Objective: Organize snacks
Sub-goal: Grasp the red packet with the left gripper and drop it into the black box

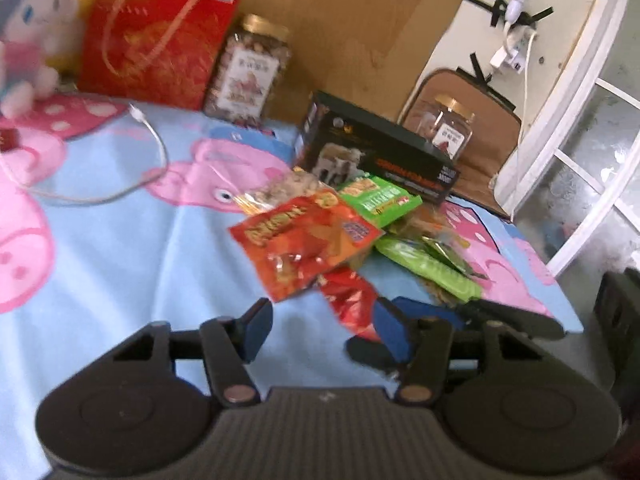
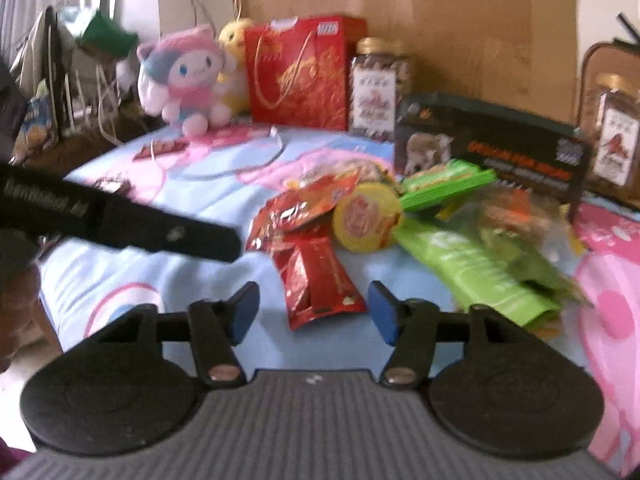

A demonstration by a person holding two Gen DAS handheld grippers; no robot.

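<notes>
The snacks lay in a loose heap on the blue cartoon-print cloth (image 1: 120, 264), toward its middle. An orange-red packet (image 1: 304, 248) sat on top at the near side, with a green packet (image 1: 380, 200) just behind it and a longer green pouch (image 1: 428, 268) to its right. A small red packet (image 2: 316, 280) stuck out of the heap toward the cameras, and a round yellow snack (image 2: 366, 216) leaned among the packets.

The left gripper (image 1: 324, 328) was spread wide and held nothing; in its view the red packet's end showed just beside its right pad. The right gripper (image 2: 312, 312) was likewise spread wide and empty, the red packet lying between its fingers without clearly touching either.

Behind the heap stood a black box (image 1: 380, 152), touching the packets at the back. Farther off stood a nut jar (image 1: 248, 72), a red gift bag (image 1: 156, 36) and a pink plush toy (image 2: 188, 76), with a second jar (image 2: 616, 140) at the right. A white cable (image 1: 156, 148) trailed over the cloth, well apart from the heap
</notes>
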